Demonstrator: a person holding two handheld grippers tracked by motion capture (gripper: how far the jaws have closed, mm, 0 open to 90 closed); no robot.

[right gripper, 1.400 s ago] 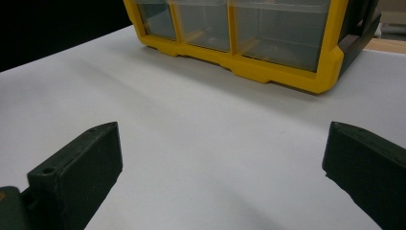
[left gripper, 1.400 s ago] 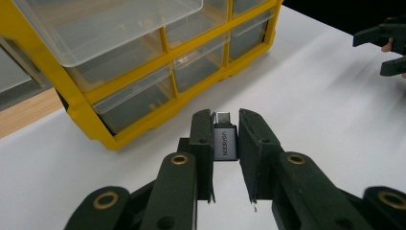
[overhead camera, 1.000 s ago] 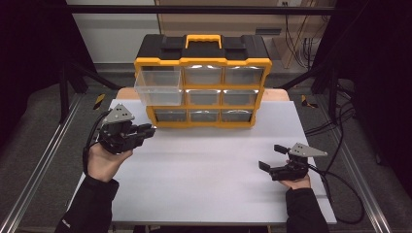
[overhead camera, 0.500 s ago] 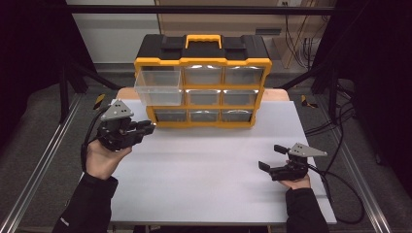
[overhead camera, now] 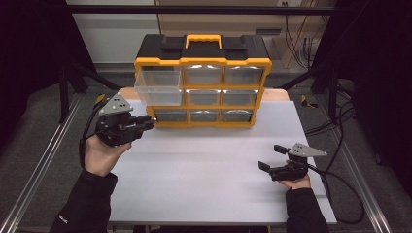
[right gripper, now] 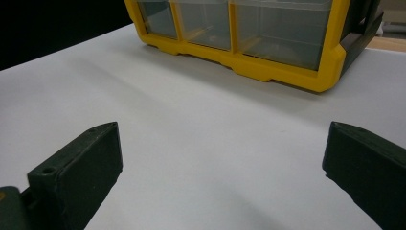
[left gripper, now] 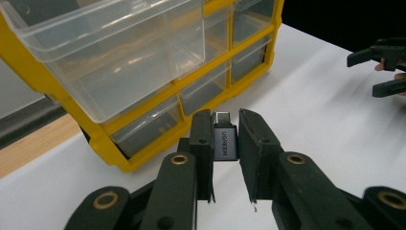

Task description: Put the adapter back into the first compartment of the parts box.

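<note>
A yellow and black drawer organizer [overhead camera: 203, 68] stands at the back of the white table [overhead camera: 209, 160]. Its top-left clear drawer [overhead camera: 159, 87] is pulled out; the same drawer [left gripper: 115, 52] looks empty in the left gripper view. My left gripper [overhead camera: 145, 122] hovers just below and in front of that drawer, shut on a small grey USB adapter [left gripper: 225, 139] that points toward the organizer. My right gripper [overhead camera: 271, 156] rests low over the table at the right, jaws wide apart with nothing between them.
The other drawers [overhead camera: 223, 97] of the organizer are closed. Cables [overhead camera: 340, 184] trail off the table's right side. Metal rails [overhead camera: 43, 155] run along both sides of the table. A wooden strip [left gripper: 28, 148] edges the table behind the organizer.
My left gripper has risen slightly and moved toward the open drawer with the adapter. The right gripper has stayed put.
</note>
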